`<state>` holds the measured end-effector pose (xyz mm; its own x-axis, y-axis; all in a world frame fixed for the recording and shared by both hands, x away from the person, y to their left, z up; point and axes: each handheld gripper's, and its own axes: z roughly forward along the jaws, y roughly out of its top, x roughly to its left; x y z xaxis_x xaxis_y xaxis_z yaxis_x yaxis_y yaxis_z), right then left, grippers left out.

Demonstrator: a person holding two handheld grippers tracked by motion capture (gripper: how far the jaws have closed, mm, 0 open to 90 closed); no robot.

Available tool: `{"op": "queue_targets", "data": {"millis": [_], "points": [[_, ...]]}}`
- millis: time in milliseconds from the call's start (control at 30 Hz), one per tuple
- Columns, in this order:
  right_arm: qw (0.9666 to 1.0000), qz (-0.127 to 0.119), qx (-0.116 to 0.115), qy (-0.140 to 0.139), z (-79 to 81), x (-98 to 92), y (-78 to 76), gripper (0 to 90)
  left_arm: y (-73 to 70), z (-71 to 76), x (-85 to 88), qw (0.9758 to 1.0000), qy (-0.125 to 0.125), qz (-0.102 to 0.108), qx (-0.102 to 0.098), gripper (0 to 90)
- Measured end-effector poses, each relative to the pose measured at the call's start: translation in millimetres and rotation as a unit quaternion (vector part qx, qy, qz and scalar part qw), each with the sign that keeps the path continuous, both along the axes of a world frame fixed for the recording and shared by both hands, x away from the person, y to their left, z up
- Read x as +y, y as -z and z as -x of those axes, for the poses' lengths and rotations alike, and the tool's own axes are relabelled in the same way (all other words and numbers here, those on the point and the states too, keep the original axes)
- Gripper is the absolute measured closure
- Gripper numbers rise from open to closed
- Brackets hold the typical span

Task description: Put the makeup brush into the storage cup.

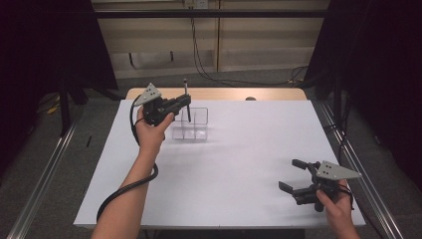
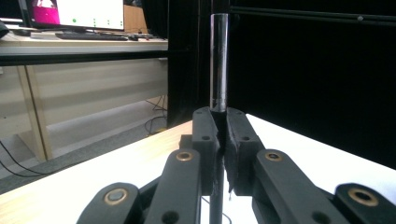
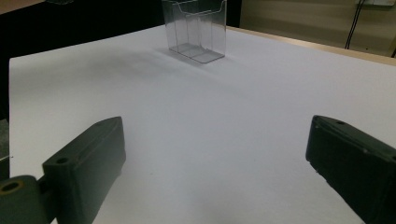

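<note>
My left gripper (image 1: pixel 186 103) hovers at the far left of the white table top (image 1: pixel 234 164), shut on a slim dark pen (image 1: pixel 185 87) that stands upright. In the left gripper view the jaws (image 2: pixel 222 128) pinch the glossy pen (image 2: pixel 218 60) near its lower half. Just right of and below that gripper stands a clear plastic compartment box (image 1: pixel 191 127), and the pen's lower end hangs over its left side. My right gripper (image 1: pixel 288 174) rests near the front right corner, jaws wide open and empty. In its own view (image 3: pixel 217 133) the clear box (image 3: pixel 196 30) stands far ahead.
A wooden strip (image 1: pixel 219 93) runs along the table's far edge, with a small dark object (image 1: pixel 250 98) on it. Metal rails flank the table on both sides. Cables lie on the floor behind. A desk with a monitor (image 2: pixel 74 14) stands off to the side.
</note>
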<state>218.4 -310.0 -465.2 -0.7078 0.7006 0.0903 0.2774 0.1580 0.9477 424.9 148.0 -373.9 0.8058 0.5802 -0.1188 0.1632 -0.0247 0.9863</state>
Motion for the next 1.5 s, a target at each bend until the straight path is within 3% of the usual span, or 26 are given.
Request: {"op": "queue_targets", "data": {"millis": [1133,1500], "points": [[1.0,-0.002,-0.001,-0.003,-1.3,0.8,-0.2,4.6,-2.6,-12.8,1.8,0.9997,-0.024,-0.006,-0.004,83.6],[1.0,-0.002,-0.003,-0.001,-0.5,0.2,-0.9,4.6,3.4,-17.4,-2.1,0.9995,-0.029,-0.012,0.0,83.6]]}}
